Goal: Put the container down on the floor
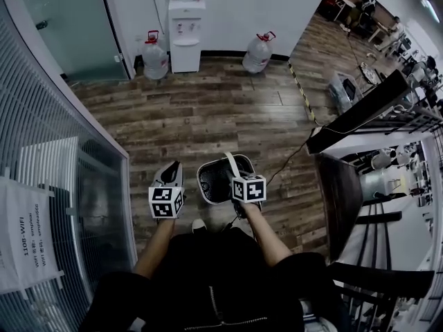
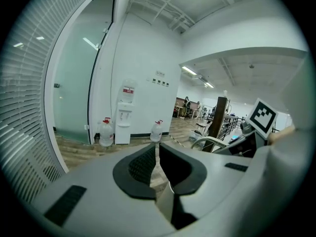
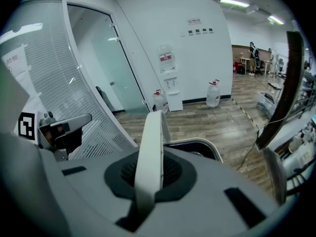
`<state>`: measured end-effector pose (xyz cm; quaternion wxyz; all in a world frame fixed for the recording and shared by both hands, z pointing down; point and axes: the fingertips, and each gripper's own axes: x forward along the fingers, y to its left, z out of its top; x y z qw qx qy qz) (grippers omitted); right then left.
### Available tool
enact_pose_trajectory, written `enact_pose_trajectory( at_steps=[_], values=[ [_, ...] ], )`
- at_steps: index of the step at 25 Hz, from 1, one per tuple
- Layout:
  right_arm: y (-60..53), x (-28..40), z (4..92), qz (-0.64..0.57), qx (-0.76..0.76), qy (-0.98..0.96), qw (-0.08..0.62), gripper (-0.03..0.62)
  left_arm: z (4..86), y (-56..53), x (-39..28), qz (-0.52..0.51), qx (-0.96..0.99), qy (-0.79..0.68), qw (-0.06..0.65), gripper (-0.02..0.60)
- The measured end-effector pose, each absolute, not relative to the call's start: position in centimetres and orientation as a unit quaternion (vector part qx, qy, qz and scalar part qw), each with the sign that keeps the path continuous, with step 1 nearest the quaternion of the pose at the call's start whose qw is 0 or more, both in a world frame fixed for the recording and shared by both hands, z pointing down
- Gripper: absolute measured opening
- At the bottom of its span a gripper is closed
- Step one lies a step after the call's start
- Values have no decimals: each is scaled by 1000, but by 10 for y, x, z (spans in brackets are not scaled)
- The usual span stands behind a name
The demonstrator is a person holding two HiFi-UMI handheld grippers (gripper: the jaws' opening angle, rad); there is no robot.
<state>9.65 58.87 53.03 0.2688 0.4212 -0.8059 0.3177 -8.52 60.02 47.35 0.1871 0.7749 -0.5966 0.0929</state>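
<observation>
The container [image 1: 213, 180] is a white tub with a dark inside, hanging above the wooden floor [image 1: 208, 116] in front of the person. Its white strap handle [image 3: 149, 152] runs up between the jaws of my right gripper [image 3: 150, 171], which is shut on it; the tub's rim [image 3: 200, 143] shows just beyond. In the head view the right gripper [image 1: 235, 175] sits over the tub's right side. My left gripper [image 1: 172, 171] hovers to the left of the tub, apart from it. Its jaws [image 2: 157, 162] are shut with nothing between them.
A water dispenser [image 1: 187, 33] stands at the far wall with a water jug [image 1: 155, 57] on one side and another jug [image 1: 258, 52] on the other. A glass wall with blinds [image 1: 62, 185] runs close on the left. A dark table [image 1: 342, 192] and shelving stand right.
</observation>
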Motion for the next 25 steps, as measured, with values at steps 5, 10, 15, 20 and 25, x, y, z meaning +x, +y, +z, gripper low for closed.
enact_pose_trajectory(
  at_steps=[5, 10, 15, 20, 25],
  values=[
    [589, 86, 534, 322, 428, -800, 272, 20, 477, 599, -97, 96, 777, -592, 190, 35],
    [598, 81, 535, 327, 435, -792, 278, 20, 483, 603, -104, 97, 780, -585, 201, 35],
    [603, 92, 528, 323, 438, -791, 281, 20, 486, 607, -97, 97, 784, -577, 207, 34],
    [607, 97, 525, 315, 431, -794, 291, 20, 486, 611, -88, 91, 784, -578, 208, 34],
    [605, 97, 525, 316, 420, -800, 291, 20, 482, 617, -82, 95, 782, -581, 204, 34]
  ],
)
